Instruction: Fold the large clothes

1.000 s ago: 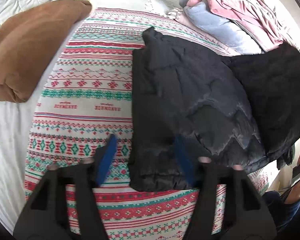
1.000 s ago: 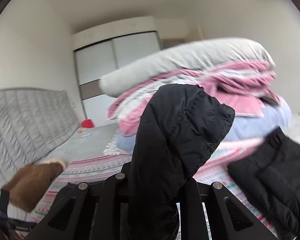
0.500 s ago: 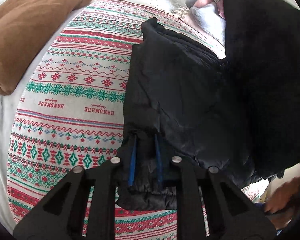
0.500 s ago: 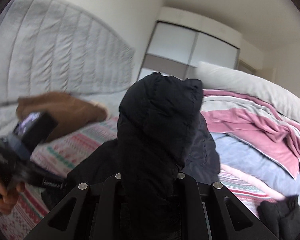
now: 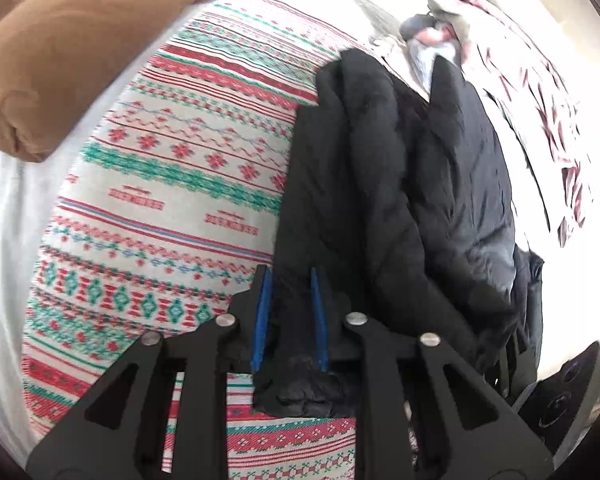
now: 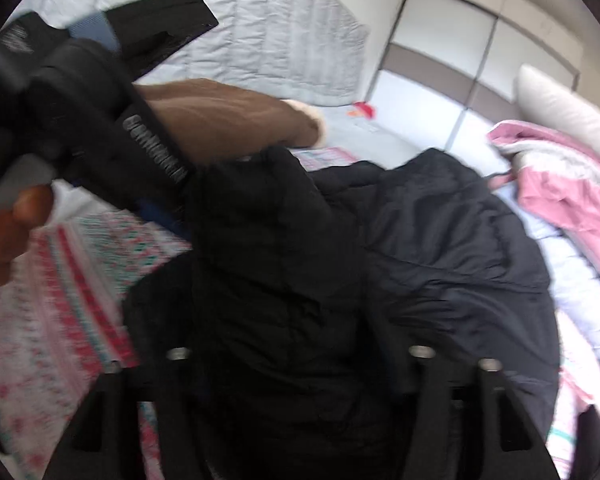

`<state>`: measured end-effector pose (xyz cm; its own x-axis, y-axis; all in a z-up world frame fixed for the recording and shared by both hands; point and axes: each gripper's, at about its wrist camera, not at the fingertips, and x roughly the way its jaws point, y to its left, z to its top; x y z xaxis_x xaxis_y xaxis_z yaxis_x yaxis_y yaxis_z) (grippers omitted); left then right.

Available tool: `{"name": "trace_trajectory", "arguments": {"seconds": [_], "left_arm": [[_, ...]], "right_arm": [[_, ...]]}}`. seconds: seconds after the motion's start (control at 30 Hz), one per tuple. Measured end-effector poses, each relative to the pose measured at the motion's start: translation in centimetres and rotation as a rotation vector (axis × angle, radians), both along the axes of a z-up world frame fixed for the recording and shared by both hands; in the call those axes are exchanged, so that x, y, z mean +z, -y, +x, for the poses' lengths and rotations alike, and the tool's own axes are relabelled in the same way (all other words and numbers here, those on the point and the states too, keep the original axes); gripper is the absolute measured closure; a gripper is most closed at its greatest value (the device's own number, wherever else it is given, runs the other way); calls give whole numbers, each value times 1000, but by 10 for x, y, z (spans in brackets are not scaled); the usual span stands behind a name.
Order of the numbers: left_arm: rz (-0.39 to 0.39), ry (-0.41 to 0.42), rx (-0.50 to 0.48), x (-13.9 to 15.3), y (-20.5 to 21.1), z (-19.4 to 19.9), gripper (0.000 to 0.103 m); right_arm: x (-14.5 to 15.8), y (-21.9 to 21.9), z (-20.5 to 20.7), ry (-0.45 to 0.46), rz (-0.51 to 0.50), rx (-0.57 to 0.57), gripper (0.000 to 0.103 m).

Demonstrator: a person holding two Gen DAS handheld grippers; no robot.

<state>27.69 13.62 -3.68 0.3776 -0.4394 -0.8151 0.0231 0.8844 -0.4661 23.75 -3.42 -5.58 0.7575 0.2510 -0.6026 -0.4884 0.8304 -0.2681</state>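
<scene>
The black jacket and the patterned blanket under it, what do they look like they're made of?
The black jacket looks like a quilted puffer: smooth, faintly shiny synthetic shell, probably nylon or polyester, with stitched, padded panels. The patterned blanket looks like a matte woven or knitted textile, perhaps cotton; its red and green bands show a ribbed texture. The left hand-held gripper pinches the jacket's edge.

The bed (image 5: 4, 216) carries a patterned blanket (image 5: 172, 184) — black jacket (image 5: 380, 200), brown pillow (image 5: 68, 48), piled bedding (image 6: 572, 184).

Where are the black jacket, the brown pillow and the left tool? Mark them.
black jacket (image 5: 452, 184): left wrist view, quilted body.
brown pillow (image 5: 72, 40): left wrist view, middle.
left tool (image 5: 288, 312): left wrist view, between blue fingertips.
</scene>
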Motion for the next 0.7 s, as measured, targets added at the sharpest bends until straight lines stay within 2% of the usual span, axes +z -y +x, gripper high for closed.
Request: {"name": "trace_trajectory", "arguments": {"seconds": [0.07,0.17,0.3,0.37,0.43,0.57,0.63,0.7], "left_arm": [[-6,3,26,6,-8,-3,79],[-21,24,57,20,-21,-6,77],[-22,82,59,39,-19,-12,59],[-9,120,56,50,-12,-15,56],[-2,153,62,58,-3,-16,56],[-22,180,29,62,19,-13,56],[-10,191,7,65,33,-12,56],[5,204,-6,68,44,-12,56]], "right_arm": [[9,5,-6,-29,33,48,28],[37,21,-24,-84,142,161,28],[79,62,-49,-41,289,214,26],[90,88,-49,-35,346,159,25],[94,125,-39,-56,418,37,25],[74,186,-11,-157,577,-194,25],[63,200,0,-211,647,-231,26],[53,195,8,-238,627,-233,27]]}}
